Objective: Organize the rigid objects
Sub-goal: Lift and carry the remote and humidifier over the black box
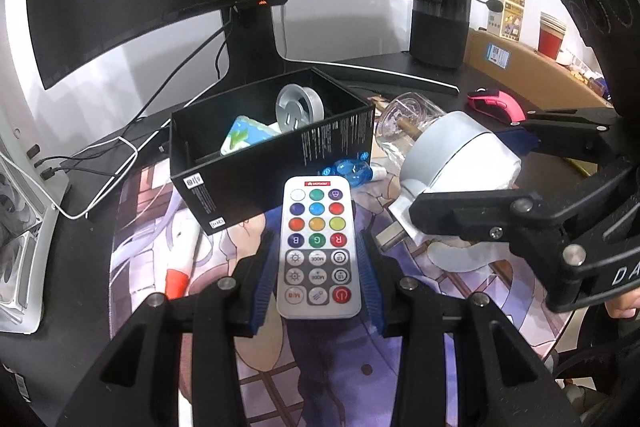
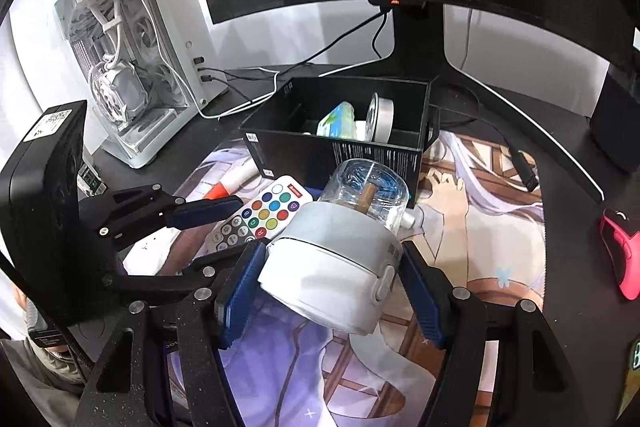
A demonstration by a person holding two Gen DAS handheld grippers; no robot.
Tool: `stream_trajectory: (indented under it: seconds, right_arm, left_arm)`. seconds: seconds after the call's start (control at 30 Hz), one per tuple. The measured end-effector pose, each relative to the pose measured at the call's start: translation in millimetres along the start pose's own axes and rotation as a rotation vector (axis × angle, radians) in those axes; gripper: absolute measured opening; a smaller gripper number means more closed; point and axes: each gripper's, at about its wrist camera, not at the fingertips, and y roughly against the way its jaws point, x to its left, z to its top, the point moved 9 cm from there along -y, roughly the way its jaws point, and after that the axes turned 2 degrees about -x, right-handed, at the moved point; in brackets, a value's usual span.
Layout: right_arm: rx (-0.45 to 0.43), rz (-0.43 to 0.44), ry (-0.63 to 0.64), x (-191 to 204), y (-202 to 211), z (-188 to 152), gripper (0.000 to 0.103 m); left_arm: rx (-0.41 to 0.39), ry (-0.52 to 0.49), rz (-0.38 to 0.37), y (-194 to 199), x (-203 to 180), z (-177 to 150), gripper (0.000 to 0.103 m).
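A white remote (image 1: 318, 247) with coloured buttons sits between the blue pads of my left gripper (image 1: 316, 267), which is shut on it just in front of an open black box (image 1: 272, 155). Inside the box lie a silver round part (image 1: 298, 105) and a blue-and-white item (image 1: 246, 137). My right gripper (image 2: 332, 279) is shut on a white-and-grey cylindrical device with a clear glass end (image 2: 332, 267), tilted toward the box (image 2: 340, 151). The right wrist view shows the left gripper (image 2: 236, 227) and remote (image 2: 260, 211) to its left. The left wrist view shows the right gripper (image 1: 460, 175) at right.
A printed desk mat (image 2: 480, 227) covers the desk. Behind the box stand a large monitor on its stand (image 2: 418, 39) and a white PC case (image 2: 132, 67) with cables. A pink mouse (image 2: 620, 251) lies right. A clear blue piece (image 1: 348, 169) and an orange-white pen (image 2: 224, 187) lie near the box.
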Motion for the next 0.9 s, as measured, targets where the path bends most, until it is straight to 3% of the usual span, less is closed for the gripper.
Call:
stream_trajectory:
  seconds: [0.53, 0.9]
  right_arm:
    - [-0.127, 0.003, 0.014, 7, 39, 60, 0.068]
    - [-0.209, -0.008, -0.022, -8, 53, 108, 0.068]
  left_arm:
    - [-0.132, 0.023, 0.019, 37, 21, 54, 0.038]
    - [-0.19, 0.047, 0.047, 39, 41, 92, 0.038]
